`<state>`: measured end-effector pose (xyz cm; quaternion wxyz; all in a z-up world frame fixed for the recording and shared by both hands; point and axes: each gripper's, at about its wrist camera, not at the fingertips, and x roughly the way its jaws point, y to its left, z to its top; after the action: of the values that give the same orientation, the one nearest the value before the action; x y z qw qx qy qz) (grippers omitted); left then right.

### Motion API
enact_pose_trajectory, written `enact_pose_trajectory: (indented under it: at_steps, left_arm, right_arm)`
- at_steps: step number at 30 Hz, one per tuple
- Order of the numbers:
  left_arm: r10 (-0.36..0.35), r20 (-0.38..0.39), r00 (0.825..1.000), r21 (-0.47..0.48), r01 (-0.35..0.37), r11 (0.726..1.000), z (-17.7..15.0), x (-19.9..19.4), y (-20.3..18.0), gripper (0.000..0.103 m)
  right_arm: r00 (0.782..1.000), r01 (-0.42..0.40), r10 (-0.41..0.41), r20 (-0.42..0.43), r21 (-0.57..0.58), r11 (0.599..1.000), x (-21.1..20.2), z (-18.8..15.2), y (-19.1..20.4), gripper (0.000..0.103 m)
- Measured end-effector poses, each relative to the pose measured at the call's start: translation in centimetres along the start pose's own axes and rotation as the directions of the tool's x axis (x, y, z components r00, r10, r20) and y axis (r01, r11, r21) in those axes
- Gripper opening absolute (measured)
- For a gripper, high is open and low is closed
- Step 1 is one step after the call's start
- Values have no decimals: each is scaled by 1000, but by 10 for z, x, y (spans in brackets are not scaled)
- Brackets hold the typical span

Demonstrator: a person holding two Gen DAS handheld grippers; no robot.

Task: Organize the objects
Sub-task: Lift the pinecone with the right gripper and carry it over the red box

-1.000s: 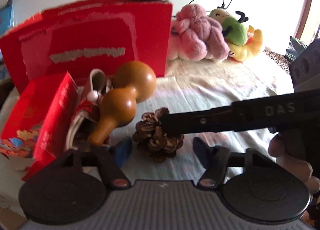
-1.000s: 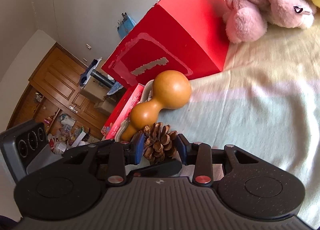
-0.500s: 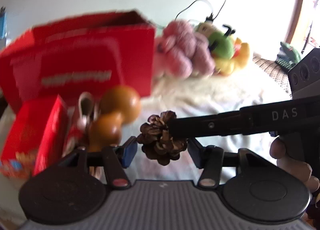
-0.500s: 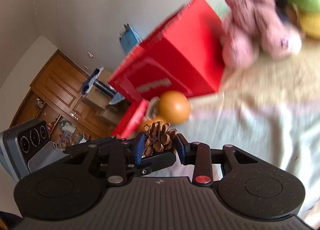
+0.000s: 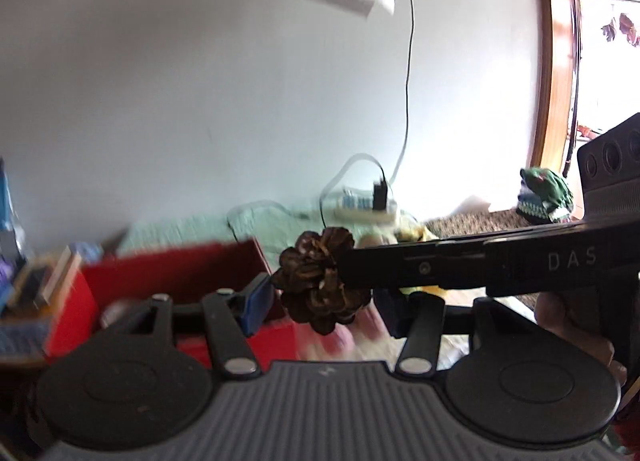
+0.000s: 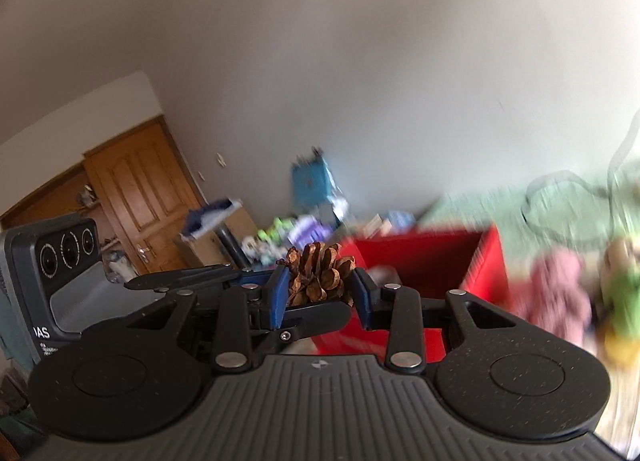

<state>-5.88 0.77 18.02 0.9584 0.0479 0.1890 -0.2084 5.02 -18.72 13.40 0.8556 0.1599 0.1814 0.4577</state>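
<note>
Above the red box point(image 6: 432, 261), right gripper point(image 6: 320, 293) clamps pinecone point(image 6: 318, 275); left gripper point(image 5: 324, 305) spread around it

Two wrist fisheyes, facing the wall

Each looks forward over its own fingers; both closely share the pine cone point(image 5: 320, 285) point(image 6: 318, 275) at centre frame and the red box point(image 5: 176, 273) point(image 6: 424, 261).

A plain white wall point(image 5: 200, 81) fills the far side. A wooden door point(image 6: 136, 201) stands on the left. Bright light comes through a window point(image 5: 600, 61) on the right.
</note>
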Motion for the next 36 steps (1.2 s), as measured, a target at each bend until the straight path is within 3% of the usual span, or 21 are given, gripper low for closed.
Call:
enact_pose_trajectory:
  at_steps: [7, 12, 19, 22, 27, 32, 36]
  left_arm:
    - [128, 164, 978, 52, -139, 989, 68, -47, 22, 55]
    - [220, 151, 964, 46, -229, 972, 90, -47, 50, 55]
    - [272, 93, 958, 31, -276, 961, 101, -26, 91, 55]
    - [271, 43, 962, 28, -272, 962, 96, -6, 107, 54]
    - [248, -96, 964, -3, -249, 968, 57, 45, 141, 54]
    - [225, -253, 941, -24, -239, 971, 15, 105, 174, 55]
    - [239, -313, 919, -20, -258, 966, -6, 131, 188, 57]
  right_arm:
    - [991, -81, 93, 97, -119, 990, 22, 66, 42, 38]
    - [990, -64, 80, 114, -143, 988, 62, 83, 56, 38]
    - [998, -35, 40, 56, -101, 994, 106, 99, 51, 37]
    - [1000, 2, -2, -1, -76, 997, 125, 93, 42, 37]
    - [990, 72, -71, -126, 5, 997, 168, 61, 2, 36]
    - [960, 137, -110, -258, 91, 986, 214, 27, -38, 30]
    - [948, 148, -85, -308, 187, 971, 226, 15, -59, 26]
